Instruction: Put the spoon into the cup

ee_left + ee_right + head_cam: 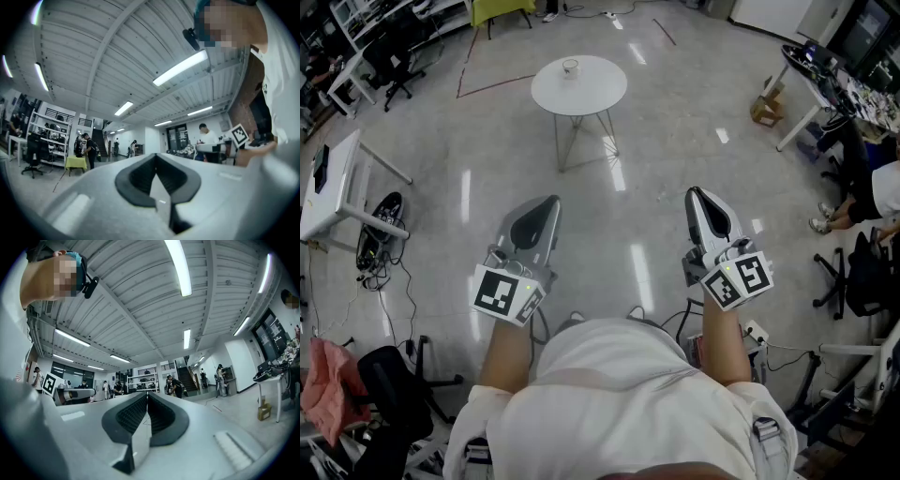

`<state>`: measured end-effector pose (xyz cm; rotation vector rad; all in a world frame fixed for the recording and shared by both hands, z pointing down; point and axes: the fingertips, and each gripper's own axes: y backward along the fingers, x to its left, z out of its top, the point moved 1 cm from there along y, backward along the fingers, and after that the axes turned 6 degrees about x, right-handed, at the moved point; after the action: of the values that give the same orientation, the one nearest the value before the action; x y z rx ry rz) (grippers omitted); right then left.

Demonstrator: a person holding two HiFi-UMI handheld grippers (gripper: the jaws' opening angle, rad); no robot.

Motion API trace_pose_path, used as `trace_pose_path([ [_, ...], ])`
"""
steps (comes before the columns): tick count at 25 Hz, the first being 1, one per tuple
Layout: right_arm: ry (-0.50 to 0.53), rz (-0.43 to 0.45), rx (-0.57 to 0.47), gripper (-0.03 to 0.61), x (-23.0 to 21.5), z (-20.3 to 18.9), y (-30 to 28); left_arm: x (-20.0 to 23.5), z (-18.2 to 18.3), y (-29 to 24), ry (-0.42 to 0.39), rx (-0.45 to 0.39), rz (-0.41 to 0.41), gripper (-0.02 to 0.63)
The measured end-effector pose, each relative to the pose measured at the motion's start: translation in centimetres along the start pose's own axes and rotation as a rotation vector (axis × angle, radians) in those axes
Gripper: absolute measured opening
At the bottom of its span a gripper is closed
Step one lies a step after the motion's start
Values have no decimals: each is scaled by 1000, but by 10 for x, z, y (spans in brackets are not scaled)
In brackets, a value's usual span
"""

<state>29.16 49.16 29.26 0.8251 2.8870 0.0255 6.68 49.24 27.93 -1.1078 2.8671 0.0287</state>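
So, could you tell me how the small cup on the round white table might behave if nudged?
The cup looks clear, probably glass, so likely rigid, breakable and slippery to grip. It stands upright on the smooth round table, so a low nudge would probably slide it; a high one might tip it.
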Motion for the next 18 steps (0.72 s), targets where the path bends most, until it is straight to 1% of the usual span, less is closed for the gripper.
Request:
trace_pose_path([
  [12, 2, 0, 5, 12, 0, -3, -7, 6, -4, -4, 17, 4, -12, 0],
  [18, 1, -3, -29, 11, 4, 2, -10, 12, -6, -1, 23, 5, -15, 0],
])
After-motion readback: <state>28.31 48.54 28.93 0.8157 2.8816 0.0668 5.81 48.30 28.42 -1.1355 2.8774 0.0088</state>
